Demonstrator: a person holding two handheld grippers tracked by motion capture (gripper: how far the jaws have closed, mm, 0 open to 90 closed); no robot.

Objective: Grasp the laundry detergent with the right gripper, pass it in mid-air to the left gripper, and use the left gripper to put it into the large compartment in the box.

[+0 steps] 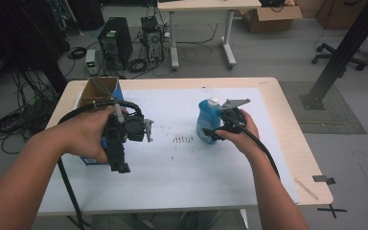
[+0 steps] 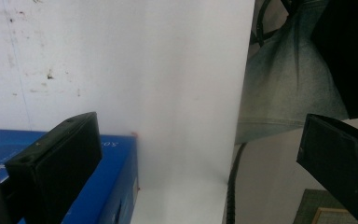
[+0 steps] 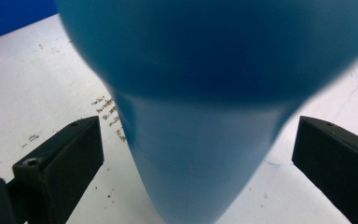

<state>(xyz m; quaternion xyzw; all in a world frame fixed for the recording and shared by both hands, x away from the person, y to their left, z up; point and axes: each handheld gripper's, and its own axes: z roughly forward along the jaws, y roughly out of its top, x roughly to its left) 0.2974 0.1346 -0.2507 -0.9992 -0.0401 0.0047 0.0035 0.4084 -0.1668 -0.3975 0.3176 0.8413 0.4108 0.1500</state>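
Your right gripper (image 1: 214,133) has its jaws apart around the upright blue bottle (image 1: 208,118), apparently not yet gripping it. Your left gripper (image 1: 119,163), jaws also apart and empty, hangs well left of the bottle, above the blue box (image 2: 65,163). Clamping and lifting remain.

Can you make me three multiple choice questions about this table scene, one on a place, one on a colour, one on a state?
1. Where does the blue bottle stand?
A. On the white mat
B. Inside the cardboard box
C. On the floor

2. What colour is the bottle's cap?
A. Red
B. White
C. Black

3. How is the right gripper?
A. Shut, empty
B. Lying on the table
C. Open, jaws either side of the bottle

Answers: 1 A, the mat lies under it. 2 B, white top in the high view. 3 C, gaps beside both jaws.
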